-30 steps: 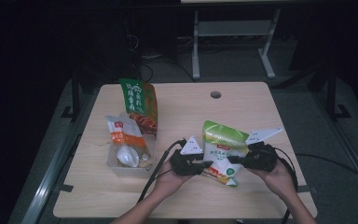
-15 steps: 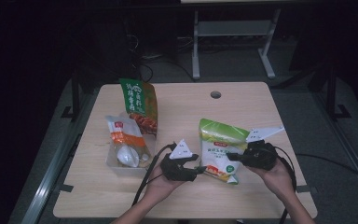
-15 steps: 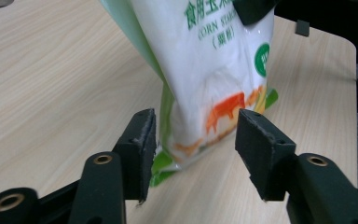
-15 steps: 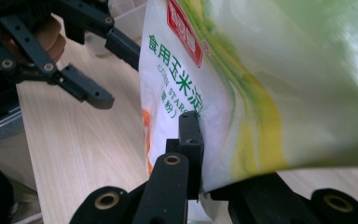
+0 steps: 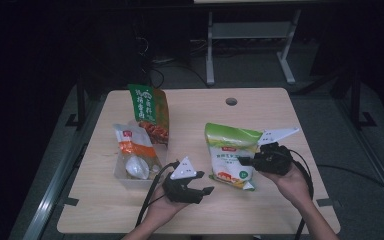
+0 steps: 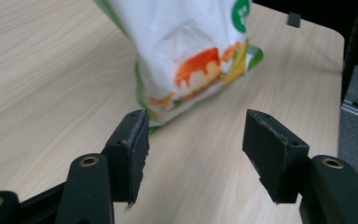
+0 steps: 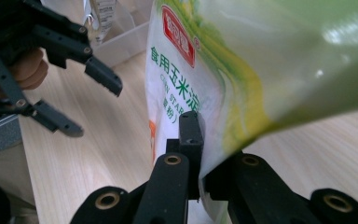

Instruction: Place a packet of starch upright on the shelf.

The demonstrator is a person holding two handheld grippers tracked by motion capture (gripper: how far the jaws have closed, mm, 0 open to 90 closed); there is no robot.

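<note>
The right claw (image 5: 247, 161) is clamped on the edge of the starch bag (image 5: 232, 155), a white and green pouch with red and orange print; in the right gripper view the two black jaws (image 7: 198, 140) pinch the bag's thin side between them, and the bag (image 7: 242, 60) rises up and away from them, tilted. In the high view the bag stands on the right half of the wooden surface (image 5: 260, 210), its green top toward the far edge and its lower corner touching the wood near the front. The left claw (image 5: 202, 192) sits just left of the bag's lower corner and apart from it; its jaws have just been opening and now stand wide with nothing between them. In the left gripper view the pads (image 6: 133, 149) flank bare wood, and the bag's printed bottom (image 6: 191, 70) lies a little beyond them, untouched. In the right gripper view the left claw (image 7: 88, 100) shows with its spread fingers near the bag's side. On the left half of the surface a clear tub (image 5: 130, 177) holds an orange and white packet (image 5: 132, 150), and a green and orange bag (image 5: 149, 112) stands just behind it. Both are well apart from the claws.
</note>
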